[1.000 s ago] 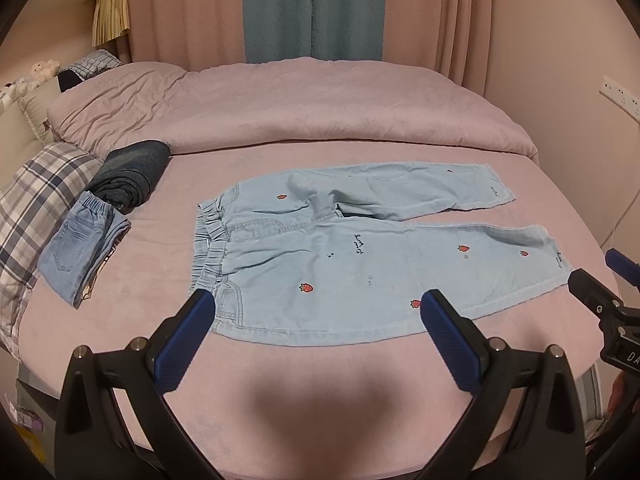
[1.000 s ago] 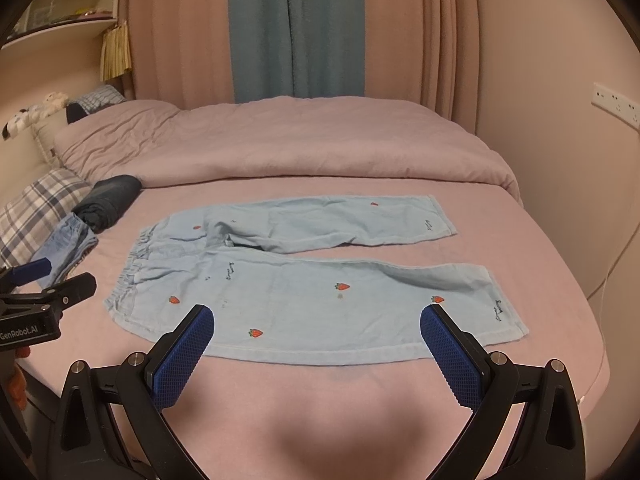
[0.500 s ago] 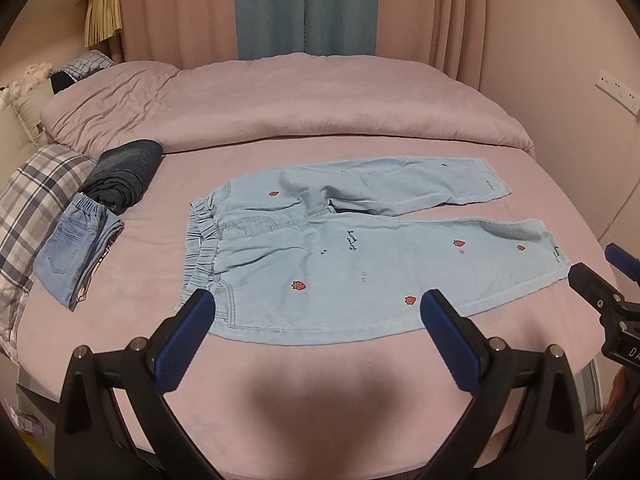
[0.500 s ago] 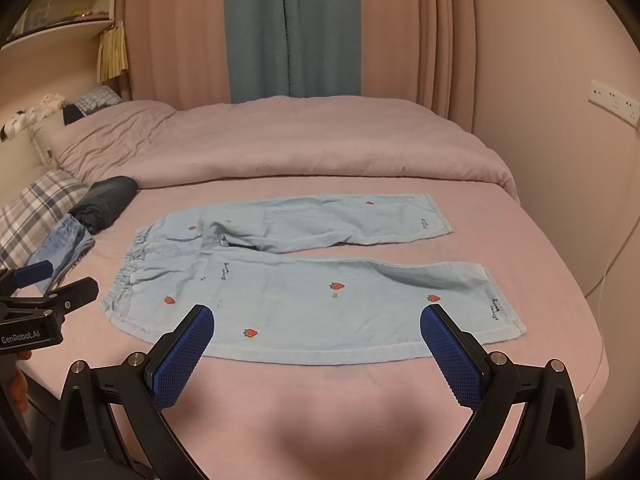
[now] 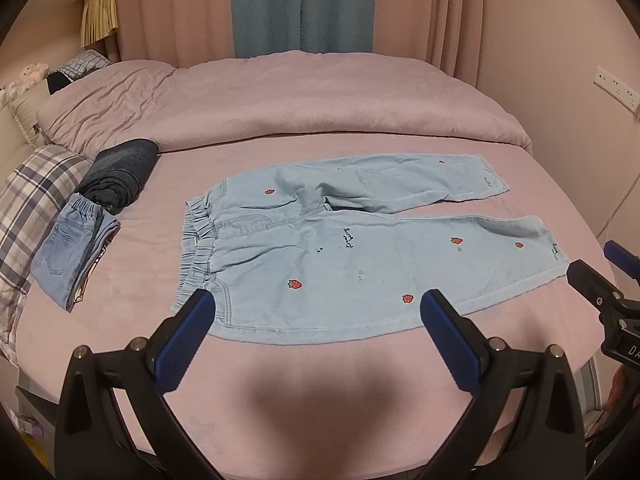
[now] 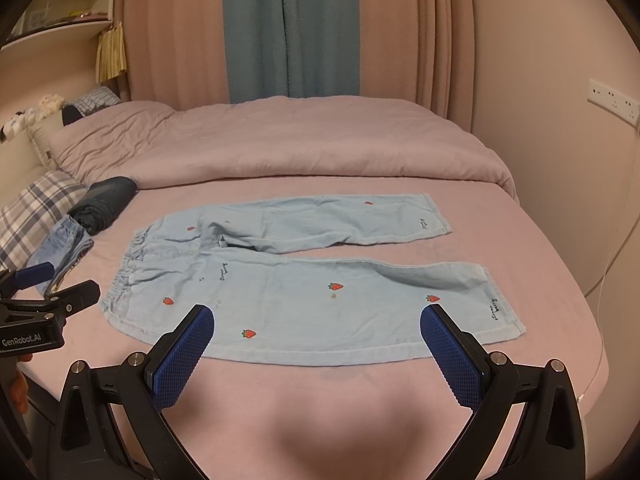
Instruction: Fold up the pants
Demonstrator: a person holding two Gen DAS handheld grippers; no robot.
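- While both tools hover above the near edge of the bed (image 5: 320,380), the left gripper (image 5: 316,336) has its blue pads spread wide with nothing between them, just short of the waistband end of the pants (image 5: 360,252).
- The right gripper (image 6: 316,338) is likewise spread wide and holds nothing, its pads over the near hem of the closer trouser leg.
- The light blue pants, dotted with red strawberries, lie flat and unfolded across the middle of the bed, elastic waistband toward the left edge, both legs reaching toward the right edge, slightly apart.
- Beside the left edge sits a small folded pair of jeans (image 5: 68,256), touching a dark rolled garment (image 5: 120,176) just behind it.
- A plaid pillow (image 5: 36,200) lies at the left edge next to those two.
- A rumpled pink duvet (image 6: 280,140) covers the far side of the bed, below pink and blue curtains (image 6: 288,28).
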